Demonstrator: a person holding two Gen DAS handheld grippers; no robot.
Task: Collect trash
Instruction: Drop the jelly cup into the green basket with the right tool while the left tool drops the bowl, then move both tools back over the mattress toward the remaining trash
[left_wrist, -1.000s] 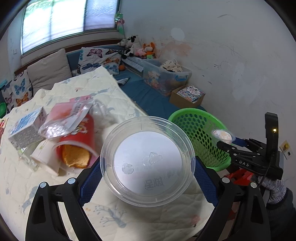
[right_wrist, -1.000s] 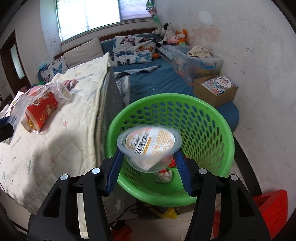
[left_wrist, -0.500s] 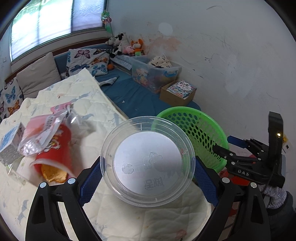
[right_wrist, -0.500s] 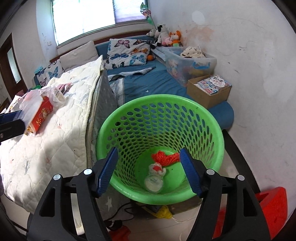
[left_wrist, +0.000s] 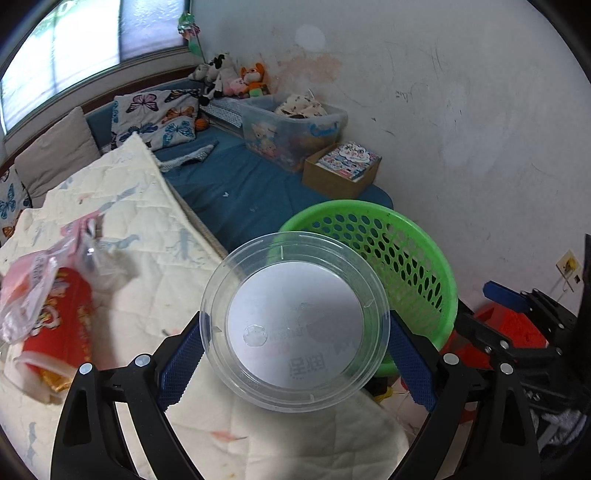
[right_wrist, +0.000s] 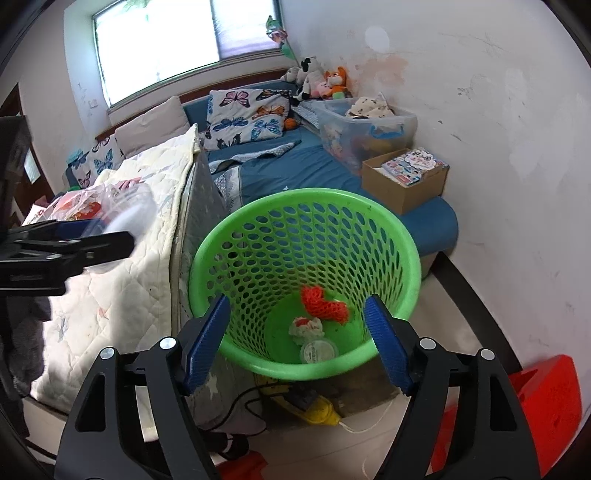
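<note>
- Clear, thin plastic lid in the left wrist view: round, shallow, ridged at the rim, with a flat white centre and faint embossed print; clamped at its two edges between the ribbed blue pads of the left gripper.
- Behind the lid, green plastic basket, round, its wall pierced with rows of oval holes; rim partly hidden by the lid.
- Below and to the left, cream quilted blanket, soft, stitched in a diamond pattern, with pale prints.
- On the blanket at left, red printed paper cup lying on its side under crinkled clear plastic wrap.
- At far right, black frame and blue pad of the right gripper, seen sideways.
- Right wrist view: right gripper with jaws opening, nothing between the serrated blue pads; basket directly beneath them.
- On the basket's floor: orange knitted mesh scrap, crumpled white wad, small round foil-topped cup.
- At left, left gripper in profile, lid a blurred translucent smear over the blanket.
- Beside the basket, a brown cardboard box with glossy printed books.
</note>
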